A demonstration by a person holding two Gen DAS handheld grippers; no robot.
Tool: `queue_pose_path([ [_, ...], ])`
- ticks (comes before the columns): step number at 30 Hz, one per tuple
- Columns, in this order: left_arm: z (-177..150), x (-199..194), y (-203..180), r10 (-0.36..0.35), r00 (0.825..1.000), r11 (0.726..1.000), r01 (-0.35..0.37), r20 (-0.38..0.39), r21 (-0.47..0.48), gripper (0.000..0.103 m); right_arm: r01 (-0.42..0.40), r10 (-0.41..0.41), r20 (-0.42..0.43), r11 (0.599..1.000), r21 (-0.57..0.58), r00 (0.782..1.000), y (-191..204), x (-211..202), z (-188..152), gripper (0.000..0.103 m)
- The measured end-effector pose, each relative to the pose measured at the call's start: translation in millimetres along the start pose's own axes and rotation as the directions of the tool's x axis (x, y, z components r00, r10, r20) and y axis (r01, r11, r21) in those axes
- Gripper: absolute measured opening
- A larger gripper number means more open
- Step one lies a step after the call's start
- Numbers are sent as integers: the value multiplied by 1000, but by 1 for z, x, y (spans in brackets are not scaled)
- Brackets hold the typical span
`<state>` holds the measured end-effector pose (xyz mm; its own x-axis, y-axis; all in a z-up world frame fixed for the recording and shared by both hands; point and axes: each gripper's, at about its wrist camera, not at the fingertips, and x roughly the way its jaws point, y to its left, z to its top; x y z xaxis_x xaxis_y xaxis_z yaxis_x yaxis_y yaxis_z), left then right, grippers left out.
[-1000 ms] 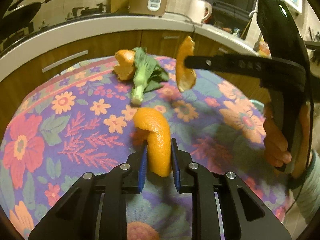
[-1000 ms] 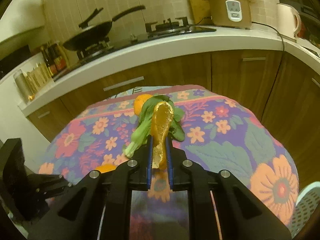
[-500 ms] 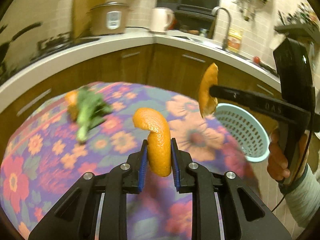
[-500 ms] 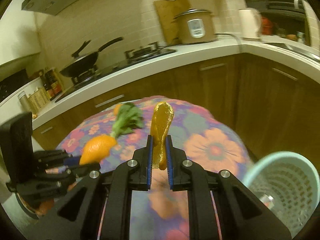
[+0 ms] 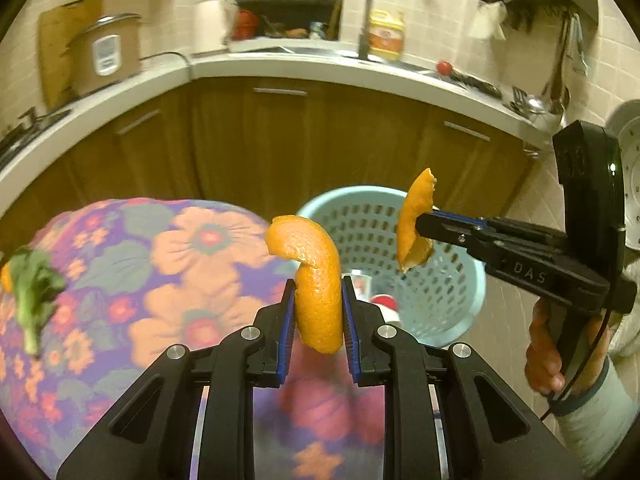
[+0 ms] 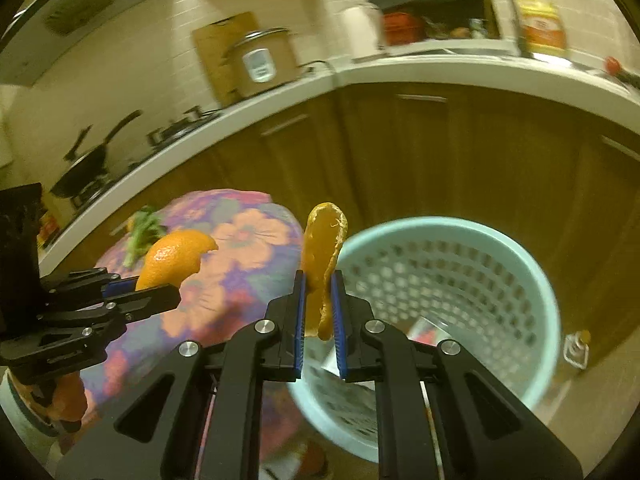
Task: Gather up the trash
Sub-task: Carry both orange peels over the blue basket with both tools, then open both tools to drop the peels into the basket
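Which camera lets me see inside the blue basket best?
The right wrist view: the blue basket fills much of it, open mouth facing us, some trash at the bottom. In the left wrist view the basket is farther off, partly hidden behind both orange peels and the tongs.

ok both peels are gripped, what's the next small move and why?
Probably carry the right hand-held gripper a bit further over the basket, then open. Its peel hangs about at the near rim, seemingly not fully above the opening, while the left hand-held gripper and its peel look further back, over the table edge.
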<state>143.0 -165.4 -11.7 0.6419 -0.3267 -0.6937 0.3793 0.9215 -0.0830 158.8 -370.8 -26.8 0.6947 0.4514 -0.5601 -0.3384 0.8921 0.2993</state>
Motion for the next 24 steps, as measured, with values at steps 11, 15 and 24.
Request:
queue_pose_path([
  [11,2,49,-40,-120,989,992,122,-84,22,28,91,-80,-84,986,142,993,-53,13,-16,16],
  [15,3,45,-39,-117,991,993,118,-63,13,47,133,-115,-119,979,157,986,-59,21,-20,33],
  [24,13,7,-19,-86,996,996,86,-4,-17,48,118,-102,-110,982,144,989,-43,14,-18,41],
])
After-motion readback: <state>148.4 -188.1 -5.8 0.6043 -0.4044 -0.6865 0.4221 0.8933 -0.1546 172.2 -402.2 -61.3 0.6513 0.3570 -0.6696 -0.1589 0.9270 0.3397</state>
